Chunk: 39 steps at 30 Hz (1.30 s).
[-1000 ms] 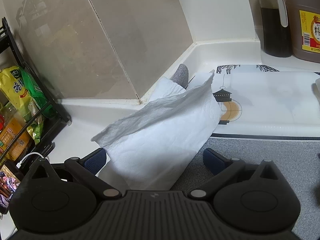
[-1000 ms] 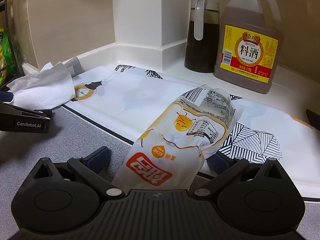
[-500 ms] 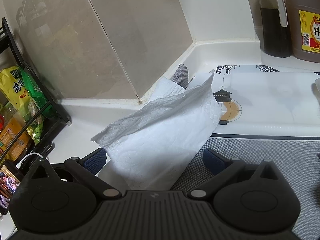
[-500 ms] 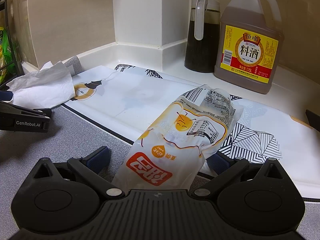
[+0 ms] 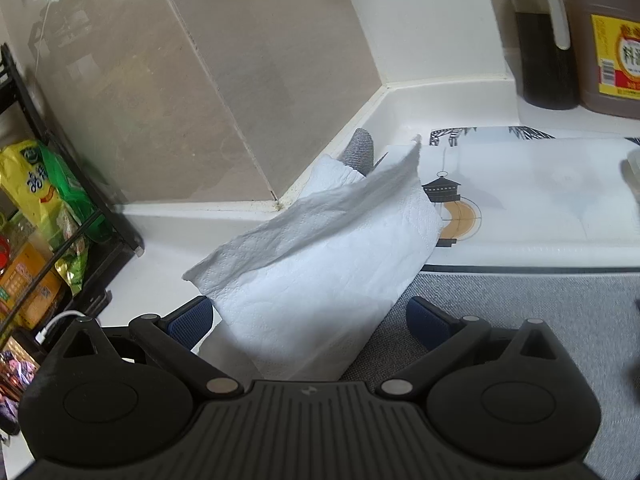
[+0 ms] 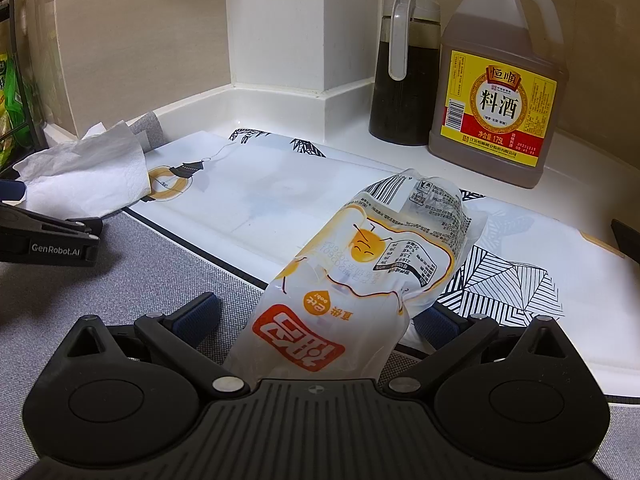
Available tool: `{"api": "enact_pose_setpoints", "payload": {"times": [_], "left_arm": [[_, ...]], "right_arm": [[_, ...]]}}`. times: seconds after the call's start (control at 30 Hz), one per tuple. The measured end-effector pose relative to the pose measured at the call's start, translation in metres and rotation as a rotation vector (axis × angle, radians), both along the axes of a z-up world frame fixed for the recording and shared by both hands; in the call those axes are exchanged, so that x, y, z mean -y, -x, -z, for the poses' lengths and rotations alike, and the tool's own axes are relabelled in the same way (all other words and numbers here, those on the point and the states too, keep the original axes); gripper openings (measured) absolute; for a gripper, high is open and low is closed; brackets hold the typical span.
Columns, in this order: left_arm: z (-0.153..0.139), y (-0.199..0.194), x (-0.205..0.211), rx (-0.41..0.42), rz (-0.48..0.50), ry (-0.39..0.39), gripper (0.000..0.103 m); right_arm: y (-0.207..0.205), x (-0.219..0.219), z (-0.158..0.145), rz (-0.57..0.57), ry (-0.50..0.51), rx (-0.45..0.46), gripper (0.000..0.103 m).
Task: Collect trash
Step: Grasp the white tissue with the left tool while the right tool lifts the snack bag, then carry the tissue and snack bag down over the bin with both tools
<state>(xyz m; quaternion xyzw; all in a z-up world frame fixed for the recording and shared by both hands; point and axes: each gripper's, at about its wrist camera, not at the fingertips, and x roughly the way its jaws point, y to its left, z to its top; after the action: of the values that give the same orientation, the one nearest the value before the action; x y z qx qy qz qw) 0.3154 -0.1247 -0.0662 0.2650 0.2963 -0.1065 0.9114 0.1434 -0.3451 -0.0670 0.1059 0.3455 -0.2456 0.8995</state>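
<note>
Trash lies inside both sets of jaws on a white kitchen counter [image 5: 160,280]. The left gripper [image 5: 310,318] stands with its jaws spread wide, blue pads on either side of a crumpled white paper towel [image 5: 320,264] that runs from between the fingers forward and to the right; the near end of the towel sits just beside the left pad [image 5: 190,320], with a gap between it and the right pad, and neither pad presses it. Ahead of the towel's far end a grey cloth tip [image 5: 360,150] pokes up against the wall corner. To the right of the left jaws spreads a printed white mat [image 5: 540,200] over a grey mat [image 5: 520,312]. Left of the jaws, a black wire rack [image 5: 72,220] holds snack packets.

The right gripper [image 6: 316,320] also has its jaws parted, with an empty clear plastic food wrapper [image 6: 360,272], printed in orange and yellow, lying between the fingers and reaching forward over the mat's edge. Whether the pads touch it cannot be told. Beyond these jaws, ahead and to the right, stand a dark-liquid dispenser bottle [image 6: 404,80] and a large cooking wine jug [image 6: 500,80], just beside each other.
</note>
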Motion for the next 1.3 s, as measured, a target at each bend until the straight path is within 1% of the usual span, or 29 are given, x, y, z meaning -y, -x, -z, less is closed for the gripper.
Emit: {"api": "enact_pose_setpoints", "payload": {"times": [0.03,0.07,0.1,0.13,0.17,0.2,0.23,0.3,0.4,0.5,0.63,0.73,0.87,1.0,1.07,1.13,1.2,1.3], "left_arm": [[0.000,0.002,0.001,0.009,0.015,-0.011,0.101],[0.000,0.005,0.001,0.021,0.028,-0.022,0.096],[0.000,0.007,0.001,0.029,0.039,-0.036,0.080],[0.000,0.008,0.002,0.027,0.044,-0.047,0.056],[-0.001,0.007,0.001,0.017,0.039,-0.056,0.045],[-0.003,0.006,-0.001,0.024,0.018,-0.061,0.025],[-0.006,0.006,-0.003,0.031,0.004,-0.056,0.013],[-0.016,0.005,-0.011,0.022,-0.014,-0.011,0.007],[-0.036,0.008,-0.022,0.025,-0.024,0.061,0.007],[-0.058,0.019,-0.029,0.037,-0.011,0.111,0.007],[-0.085,0.045,-0.040,0.055,0.007,0.171,0.007],[-0.102,0.073,-0.054,0.077,0.014,0.206,0.007],[-0.118,0.124,-0.085,0.083,0.000,0.244,0.007],[-0.123,0.185,-0.127,0.063,-0.030,0.268,0.007],[-0.122,0.215,-0.147,0.054,-0.049,0.269,0.007],[-0.119,0.244,-0.168,0.039,-0.068,0.279,0.007],[-0.114,0.272,-0.187,0.012,-0.076,0.286,0.007],[-0.104,0.307,-0.207,-0.023,-0.093,0.316,0.007]], "right_arm": [[0.001,0.001,0.000,0.001,-0.003,0.005,0.102],[0.002,0.001,-0.001,0.008,0.000,0.010,0.096],[0.004,0.002,-0.002,0.022,0.008,0.017,0.086],[0.006,0.002,-0.003,0.034,0.014,0.026,0.079],[0.008,0.003,-0.004,0.039,0.011,0.038,0.076],[0.009,0.004,-0.004,0.043,0.007,0.047,0.072],[0.011,0.005,-0.005,0.048,0.004,0.059,0.065],[0.015,0.007,-0.006,0.059,0.000,0.081,0.062],[0.020,0.009,-0.010,0.084,0.007,0.119,0.055],[0.026,0.009,-0.015,0.107,0.036,0.172,0.054],[0.033,0.008,-0.022,0.112,0.057,0.247,0.054],[0.034,0.008,-0.024,0.102,0.058,0.275,0.054],[0.036,0.007,-0.025,0.082,0.056,0.306,0.054],[0.038,-0.001,-0.027,0.037,0.085,0.344,0.054],[0.041,-0.008,-0.029,0.007,0.123,0.363,0.054],[0.047,-0.019,-0.036,0.009,0.170,0.359,0.054],[0.066,-0.033,-0.048,-0.005,0.150,0.395,0.054],[0.104,-0.064,-0.065,-0.066,0.124,0.432,0.054]]}}
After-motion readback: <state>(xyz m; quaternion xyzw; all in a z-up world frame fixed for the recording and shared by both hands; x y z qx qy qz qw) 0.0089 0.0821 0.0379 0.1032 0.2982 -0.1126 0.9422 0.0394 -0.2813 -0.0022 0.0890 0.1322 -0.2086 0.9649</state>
